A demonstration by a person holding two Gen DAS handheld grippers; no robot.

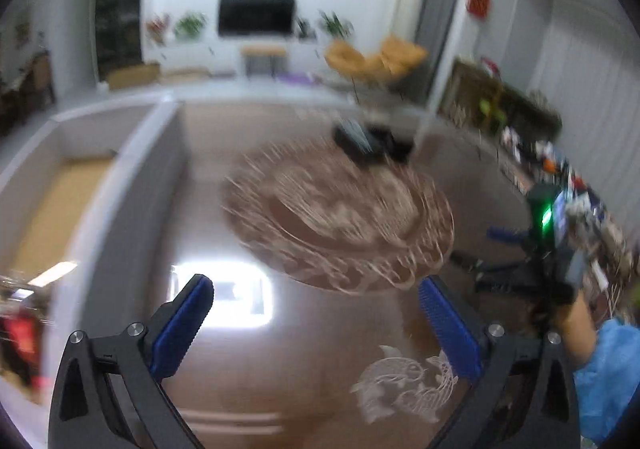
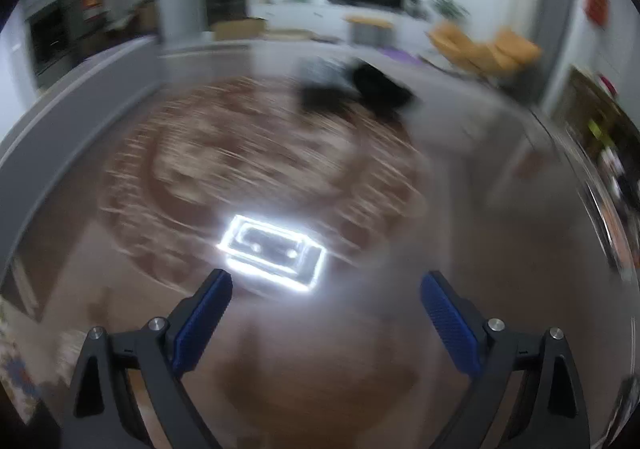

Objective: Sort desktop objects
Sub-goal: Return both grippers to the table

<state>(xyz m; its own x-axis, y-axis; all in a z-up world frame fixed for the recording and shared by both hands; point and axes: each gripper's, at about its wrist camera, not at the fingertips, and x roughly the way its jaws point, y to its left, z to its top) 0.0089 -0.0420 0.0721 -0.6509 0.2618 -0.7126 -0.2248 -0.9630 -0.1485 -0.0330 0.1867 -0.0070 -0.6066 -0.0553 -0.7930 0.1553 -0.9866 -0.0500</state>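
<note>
Glossy brown table (image 1: 248, 369), round etched pattern at its middle, fish engraving near the front edge. Toward the far edge, blurred dark objects (image 1: 360, 141), shapes unclear. Left gripper (image 1: 316, 325) and right gripper (image 2: 326, 325) spread wide, empty. Approach stage, seemingly; next, reaching across to those objects.
</note>
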